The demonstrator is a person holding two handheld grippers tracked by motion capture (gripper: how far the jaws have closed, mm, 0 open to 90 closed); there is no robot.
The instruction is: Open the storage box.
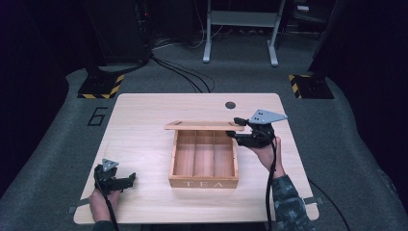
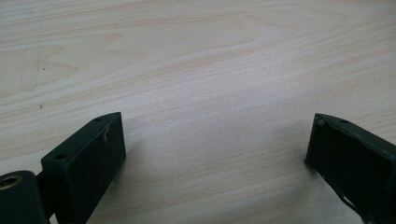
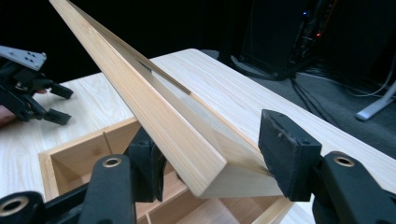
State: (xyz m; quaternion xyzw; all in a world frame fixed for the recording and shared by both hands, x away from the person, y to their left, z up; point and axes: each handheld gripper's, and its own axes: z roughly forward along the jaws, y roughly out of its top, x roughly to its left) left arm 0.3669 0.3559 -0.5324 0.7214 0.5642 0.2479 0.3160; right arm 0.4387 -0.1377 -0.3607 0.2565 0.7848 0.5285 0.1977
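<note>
- Your right gripper (image 1: 239,129) is clamped on the right-hand end of the wooden lid (image 1: 204,125), jaws pressing both faces of it, as the right gripper view shows.
- The lid (image 3: 154,107) stands raised along the far edge of the tea box (image 1: 204,183), its long axis running 9 to 3 o'clock.
- From that gripper, the open box lies toward 8 o'clock, its compartments empty.
- Your left gripper (image 1: 126,183) rests at the table's (image 1: 144,110) near left corner, jaws spread with nothing between them, well apart from the box; the right hand is nearer.

Left claw (image 2: 215,154) with black jaws spread wide, nothing between, pale wooden table (image 2: 196,60) beneath
</note>
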